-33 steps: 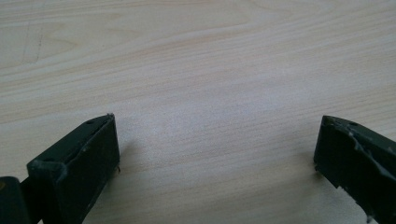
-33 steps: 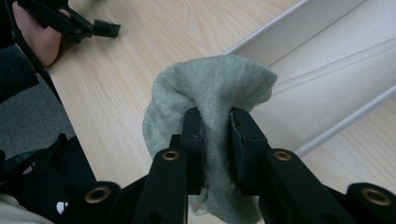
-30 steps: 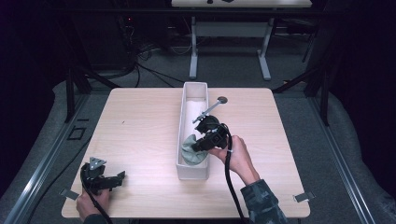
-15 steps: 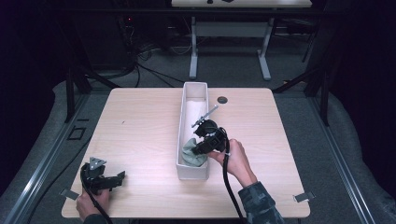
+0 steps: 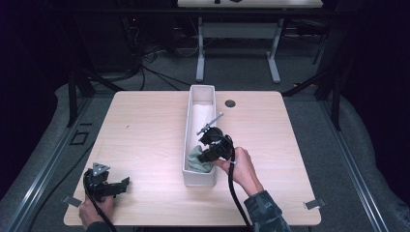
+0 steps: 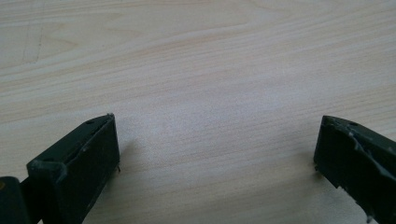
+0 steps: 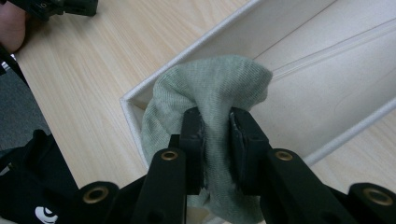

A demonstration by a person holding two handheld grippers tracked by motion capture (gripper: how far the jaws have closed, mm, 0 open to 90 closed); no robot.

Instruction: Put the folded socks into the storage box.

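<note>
Right gripper [image 7: 215, 140] pinching green cloth [image 7: 219, 84], seemingly over bin [image 5: 193, 99]

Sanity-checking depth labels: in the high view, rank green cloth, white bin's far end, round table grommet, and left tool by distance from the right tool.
1. green cloth: pinched in the right tool, at the bin's near end.
2. white bin far end: straight ahead, up the table.
3. round grommet: just right of that far end; too close to call against it.
4. left tool: near-left table corner, farthest.

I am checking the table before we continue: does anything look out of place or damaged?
Nothing stands out. The right gripper pinches a grey-green knitted cloth at the near end of the long white rectangular bin, which sits straight.
</note>
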